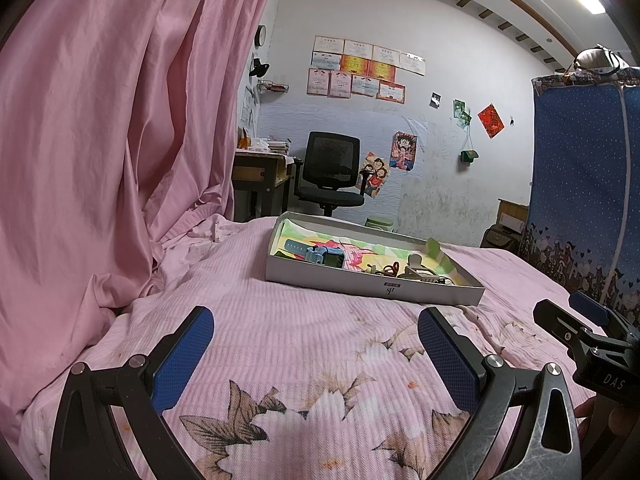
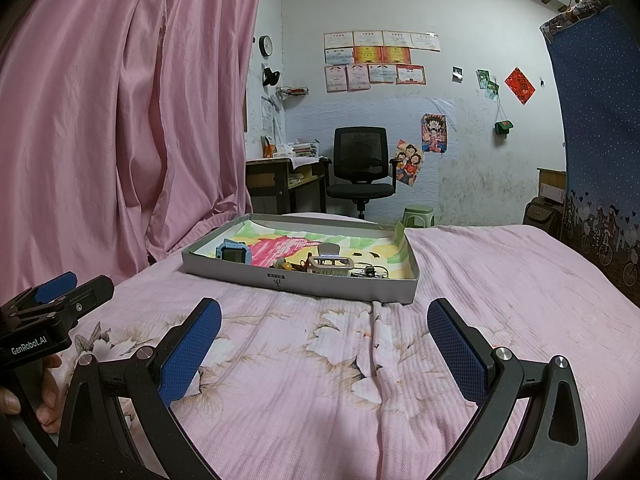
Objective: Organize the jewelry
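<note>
Right wrist view shows our right gripper point(image 2: 324, 344) and left gripper point(image 1: 316, 354) spread, holding nothing. Ahead on the pink bedspread point(image 2: 500, 280) sits the shallow grey box point(image 2: 296, 280); its blue watch point(image 2: 232, 253) looks light, best pinched across the rigid case.

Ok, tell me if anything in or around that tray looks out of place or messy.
Nothing is spilled or damaged. The grey tray sits flat on the pink bedspread. Inside it, the blue watch lies alone at the left, while the hair clip and small pieces are jumbled together at the front right. Both hand-held grippers are open and empty.
</note>
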